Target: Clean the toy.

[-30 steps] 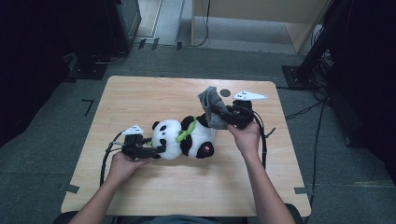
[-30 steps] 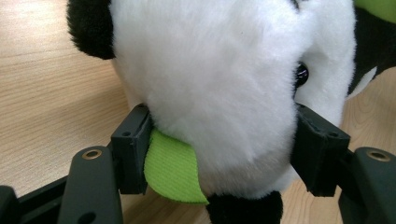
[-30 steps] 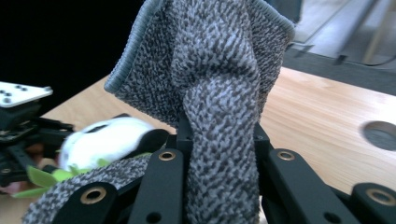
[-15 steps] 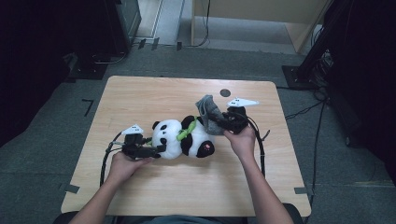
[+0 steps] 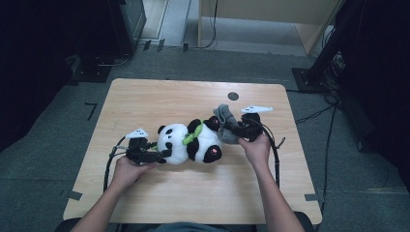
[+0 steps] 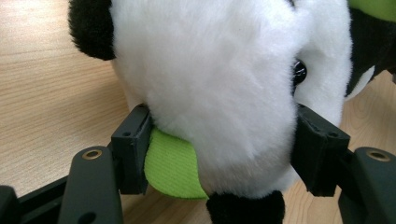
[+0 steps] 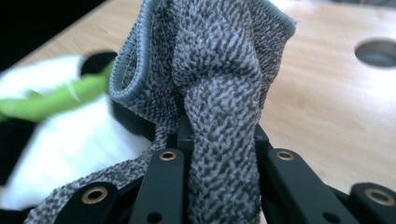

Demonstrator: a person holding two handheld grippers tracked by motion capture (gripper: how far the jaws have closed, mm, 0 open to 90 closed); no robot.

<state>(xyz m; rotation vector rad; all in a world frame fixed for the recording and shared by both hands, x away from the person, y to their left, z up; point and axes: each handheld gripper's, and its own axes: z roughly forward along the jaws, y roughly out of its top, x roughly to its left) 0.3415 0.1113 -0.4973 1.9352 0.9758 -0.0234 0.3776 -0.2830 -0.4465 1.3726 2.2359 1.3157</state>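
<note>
The toy panda lies on its side mid-tabletop. The left gripper has its jaws clamped on the panda's head; the right gripper, at the panda's other end, pinches a grey knit cloth, perhaps a sock.

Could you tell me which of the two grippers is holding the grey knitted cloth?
The right gripper, shut on the cloth; the left gripper clamps the panda's head.
</note>
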